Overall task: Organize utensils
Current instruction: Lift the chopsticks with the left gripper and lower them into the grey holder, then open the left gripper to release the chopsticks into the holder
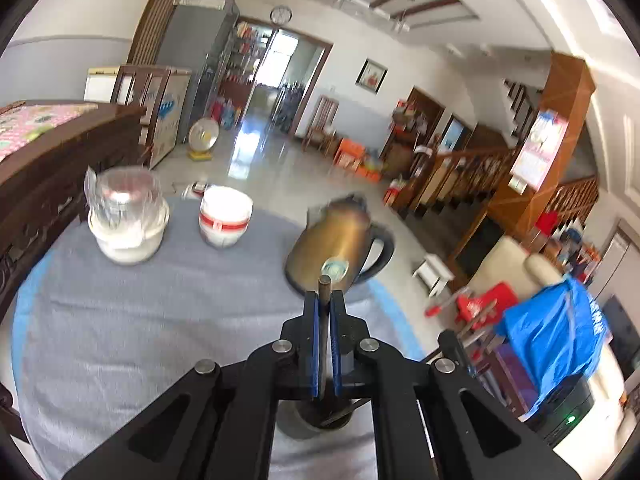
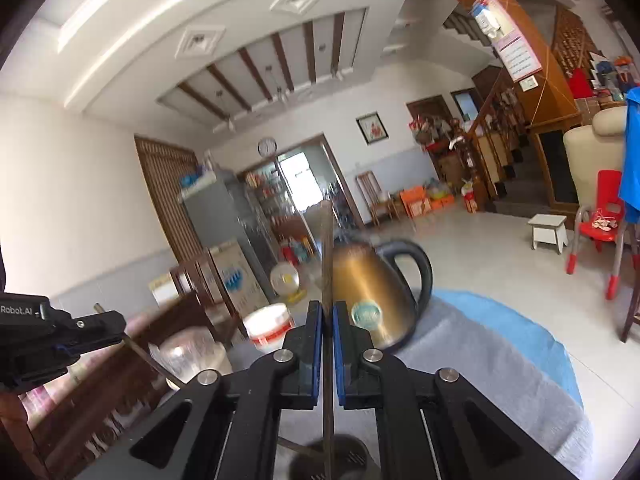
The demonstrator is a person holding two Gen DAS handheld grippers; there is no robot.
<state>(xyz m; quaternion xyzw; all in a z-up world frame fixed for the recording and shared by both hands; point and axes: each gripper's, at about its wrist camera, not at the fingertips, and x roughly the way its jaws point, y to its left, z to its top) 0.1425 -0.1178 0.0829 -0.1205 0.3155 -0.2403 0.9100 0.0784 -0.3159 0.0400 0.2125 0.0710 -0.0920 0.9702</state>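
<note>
Right now my left tongs (image 1: 324, 304) are clamped shut on a thin dark chopstick (image 1: 324, 288), its blunt end poking just past the pads. My right tongs (image 2: 327, 316) are likewise closed tight on another chopstick (image 2: 326, 248) that stands up through them. Both are held above the surface (image 1: 120, 320) with its grey cloth. A dark holder (image 2: 340, 456) sits below my right tongs. Further off stand a brass-coloured kettle (image 1: 336, 240), a stack of bowls (image 1: 225, 216) and a clear jar (image 1: 126, 200).
</note>
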